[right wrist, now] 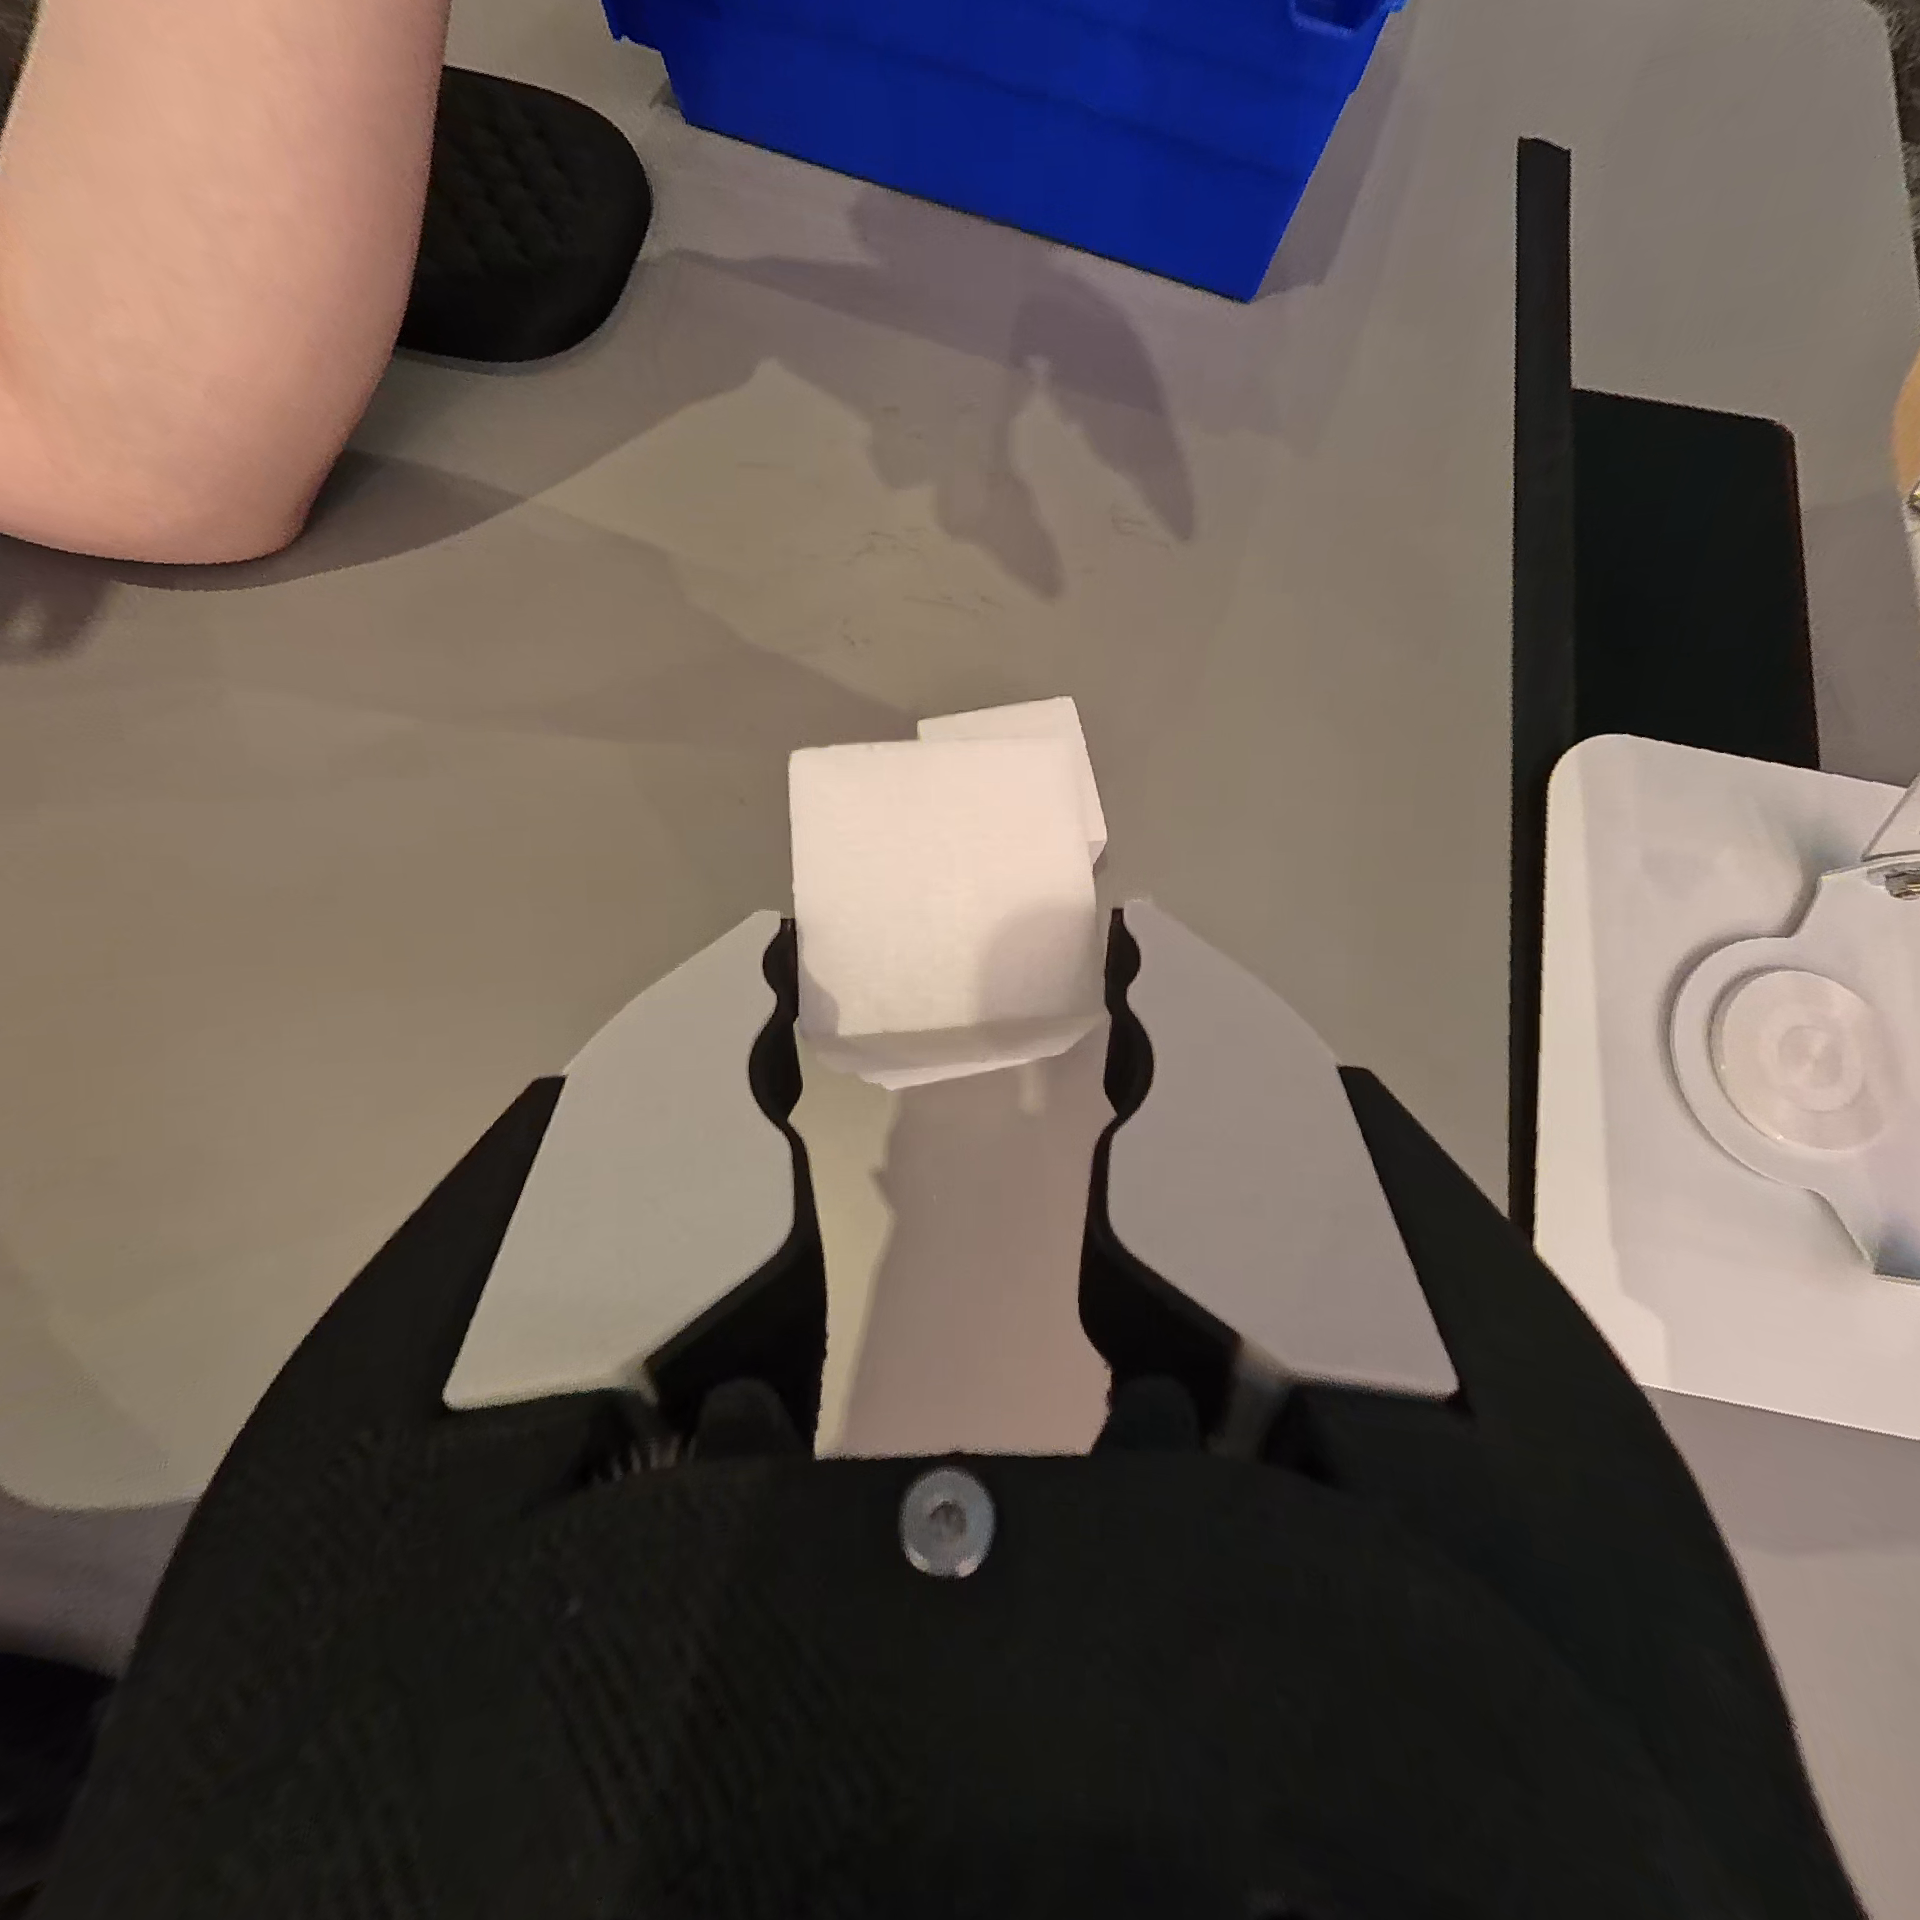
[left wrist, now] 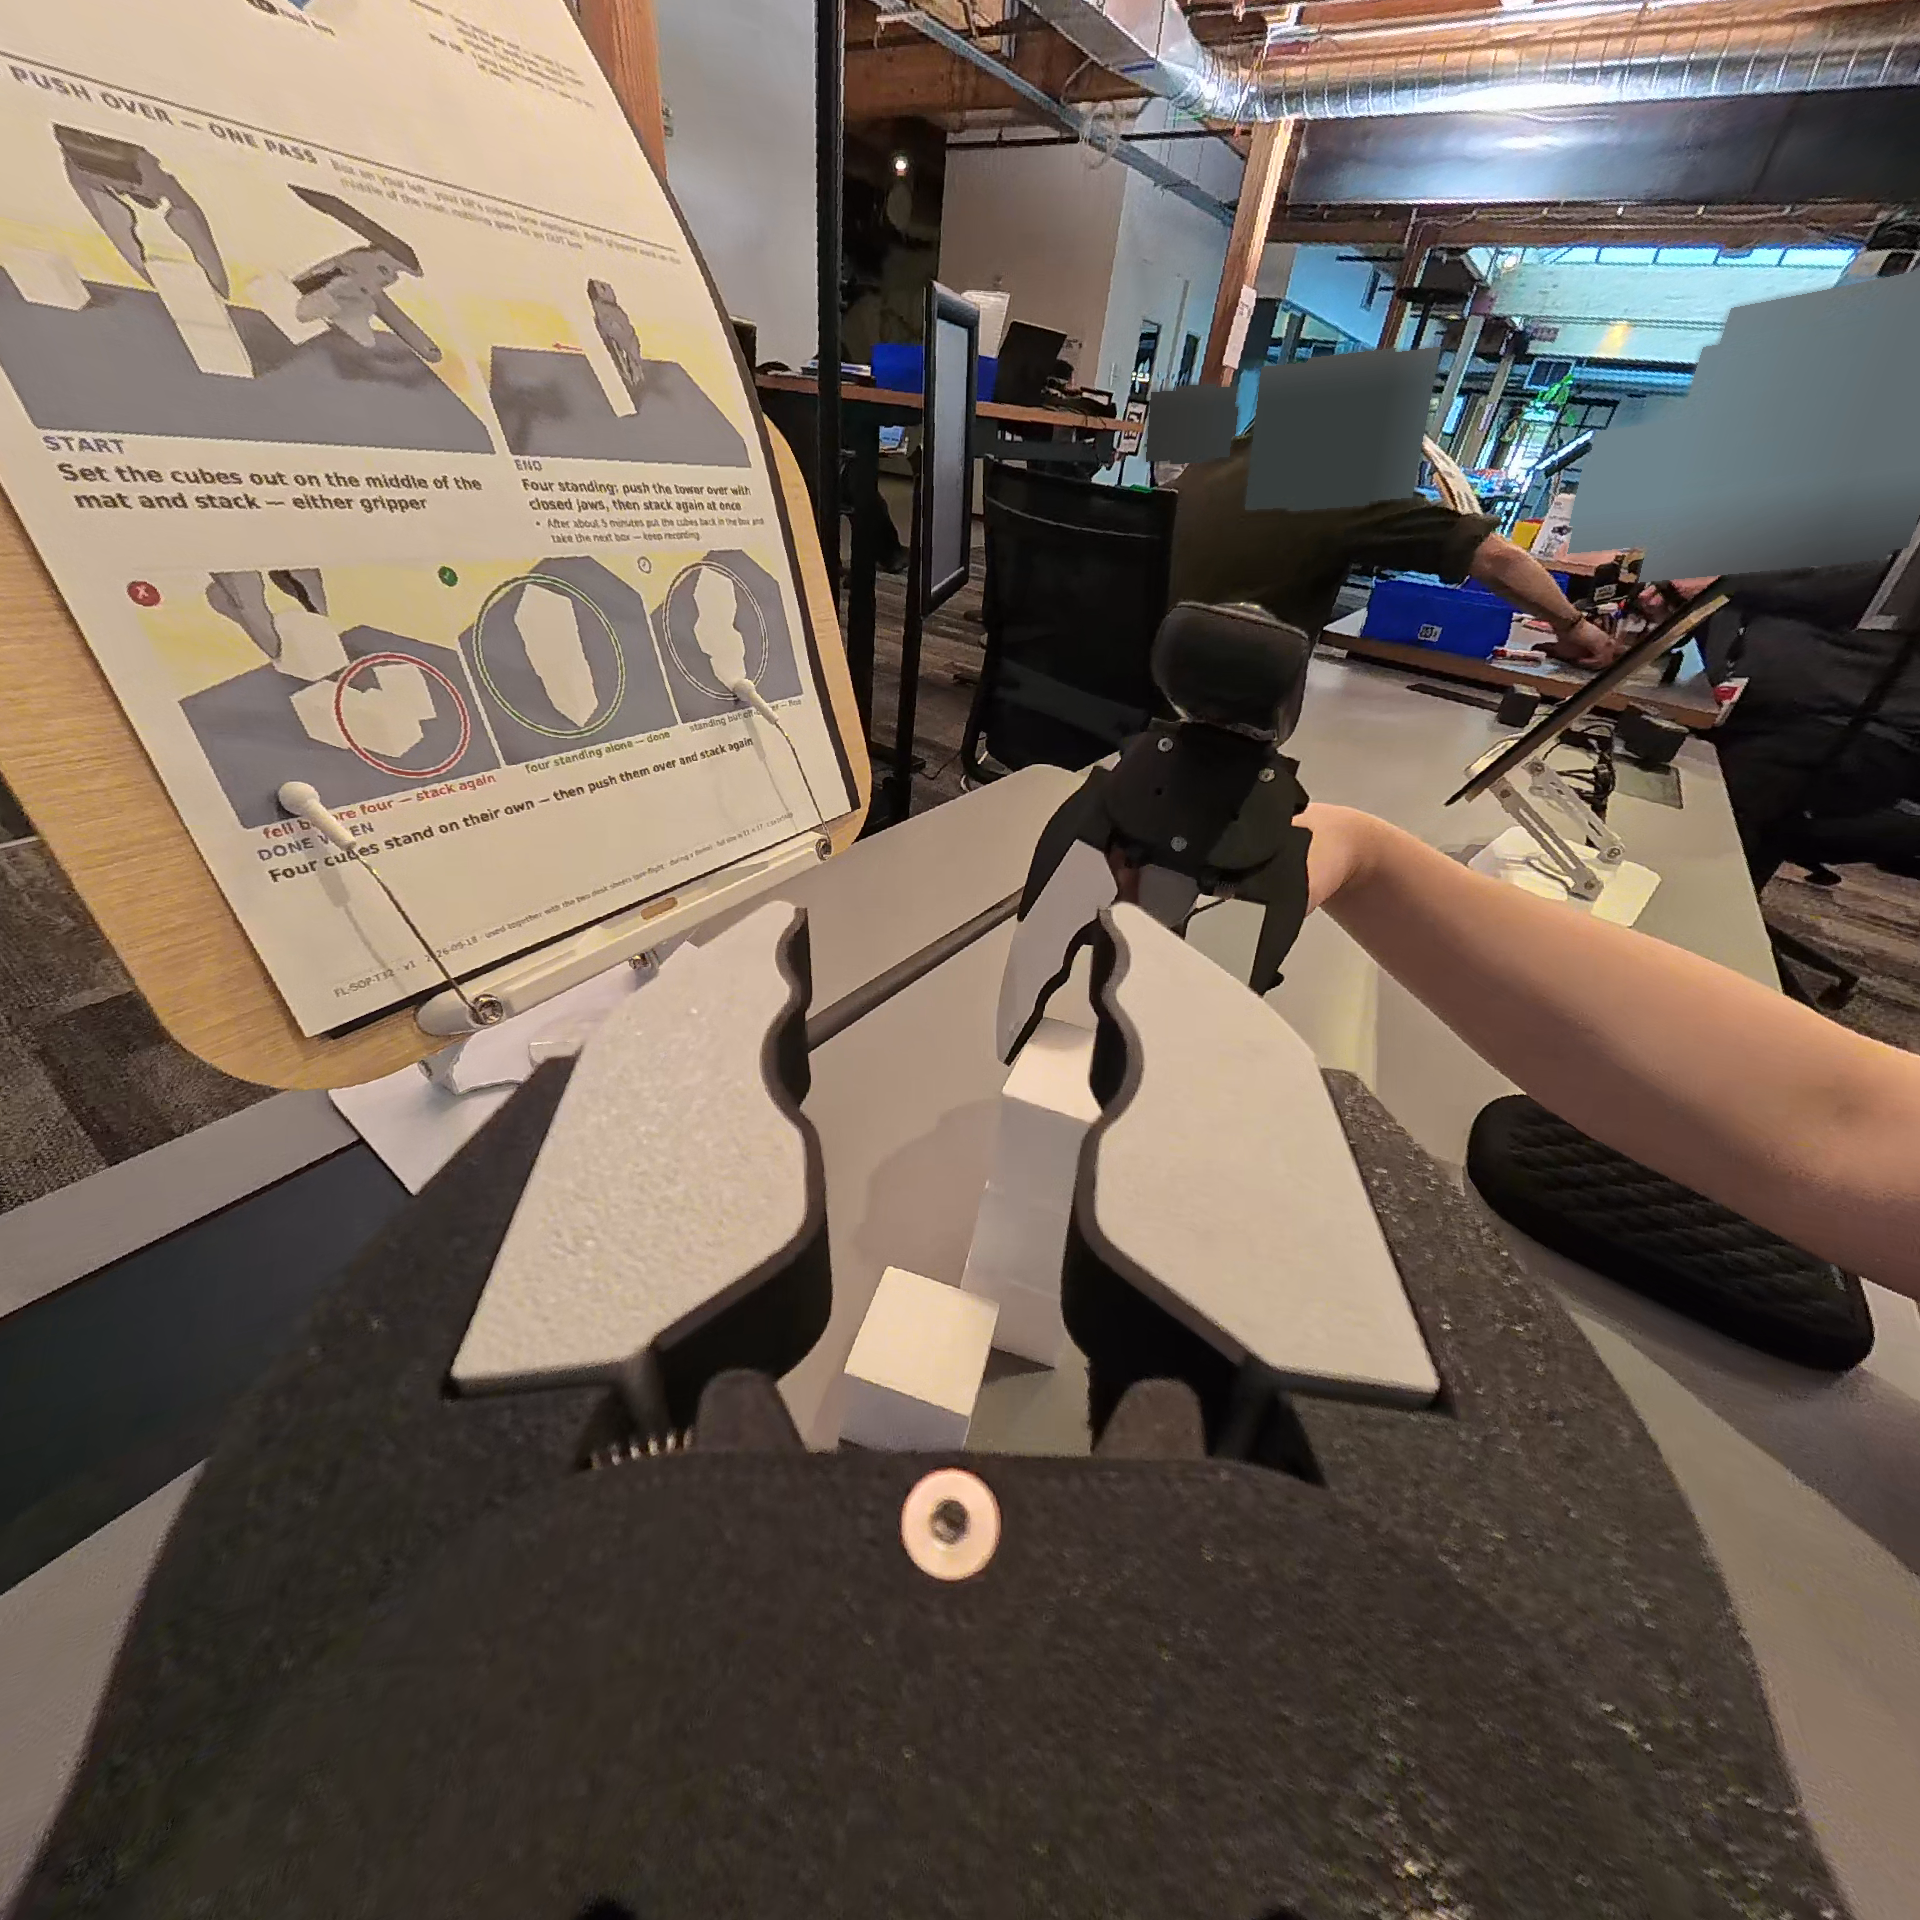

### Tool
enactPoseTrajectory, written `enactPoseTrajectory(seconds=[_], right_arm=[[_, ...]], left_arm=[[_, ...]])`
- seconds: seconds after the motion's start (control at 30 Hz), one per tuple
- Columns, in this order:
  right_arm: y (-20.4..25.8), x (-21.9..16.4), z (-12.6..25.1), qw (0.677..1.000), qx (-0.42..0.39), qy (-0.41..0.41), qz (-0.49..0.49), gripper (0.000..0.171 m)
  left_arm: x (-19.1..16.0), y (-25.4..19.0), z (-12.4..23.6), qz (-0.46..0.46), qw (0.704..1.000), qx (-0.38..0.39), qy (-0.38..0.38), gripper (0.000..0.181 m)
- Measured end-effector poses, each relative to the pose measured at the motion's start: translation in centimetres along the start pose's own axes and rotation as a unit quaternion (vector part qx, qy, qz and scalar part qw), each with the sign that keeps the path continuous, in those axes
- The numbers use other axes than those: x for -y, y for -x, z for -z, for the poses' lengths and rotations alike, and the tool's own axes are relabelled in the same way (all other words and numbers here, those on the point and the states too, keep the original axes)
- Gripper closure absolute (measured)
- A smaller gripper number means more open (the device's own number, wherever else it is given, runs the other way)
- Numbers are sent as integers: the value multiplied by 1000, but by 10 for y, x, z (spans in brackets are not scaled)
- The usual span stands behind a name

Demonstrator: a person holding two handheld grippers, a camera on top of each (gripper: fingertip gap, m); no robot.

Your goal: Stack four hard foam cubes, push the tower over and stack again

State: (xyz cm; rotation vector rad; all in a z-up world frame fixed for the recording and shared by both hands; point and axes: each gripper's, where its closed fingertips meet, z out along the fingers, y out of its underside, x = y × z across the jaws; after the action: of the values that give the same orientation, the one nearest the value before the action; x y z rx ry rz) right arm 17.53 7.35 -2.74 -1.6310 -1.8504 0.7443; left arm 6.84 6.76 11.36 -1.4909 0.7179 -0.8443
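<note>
A tower of three white foam cubes (left wrist: 1039, 1164) stands on the grey mat (left wrist: 914, 1122). A fourth cube (left wrist: 914, 1351) lies loose at its foot. My left gripper (left wrist: 951, 925) is open and empty, held low in front of the tower. My right gripper (right wrist: 945, 935) reaches down from above, its jaws open on either side of the top cube (right wrist: 935, 883). The fingers stand very close to the cube's sides. Lower cubes (right wrist: 1039, 727) peek out, slightly offset. The right gripper also shows in the left wrist view (left wrist: 1153, 935), over the tower top.
An instruction sheet on a wooden stand (left wrist: 416, 520) is at the left. A black wrist rest (right wrist: 520, 208) and a blue bin (right wrist: 987, 125) lie beyond the tower. A white stand base (right wrist: 1714, 1039) is at the right. A person's forearm (left wrist: 1558, 1039) crosses from the right. One gripper's finger ends stand about 20 cm off the other's. My right tips are roughly 11 cm from the fourth cube (left wrist: 914, 1351).
</note>
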Motion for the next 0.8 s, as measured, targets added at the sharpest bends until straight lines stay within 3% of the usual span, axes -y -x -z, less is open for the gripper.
enactPoseTrajectory(seconds=[0.17, 0.4, 0.5, 0.63, 0.8], right_arm=[[-1, -1, 0, 1000, -2, -6, 4, 113], [3, -4, 11, 999, -35, -34, 3, 97], [15, -7, 34, 995, -59, -86, 0, 96], [35, -10, 80, 972, -90, -219, 6, 104], [24, -34, 126, 956, -131, -258, -49, 107]], left_arm=[[-7, 2, -3, -1, 1000, 4, 22, 126], [-44, 5, -11, -26, 993, 2, 111, 124], [-55, 15, -18, -26, 992, 11, 123, 123], [-52, 14, -25, 3, 995, -9, 103, 130], [-45, -3, -25, -54, 993, 11, 101, 130]])
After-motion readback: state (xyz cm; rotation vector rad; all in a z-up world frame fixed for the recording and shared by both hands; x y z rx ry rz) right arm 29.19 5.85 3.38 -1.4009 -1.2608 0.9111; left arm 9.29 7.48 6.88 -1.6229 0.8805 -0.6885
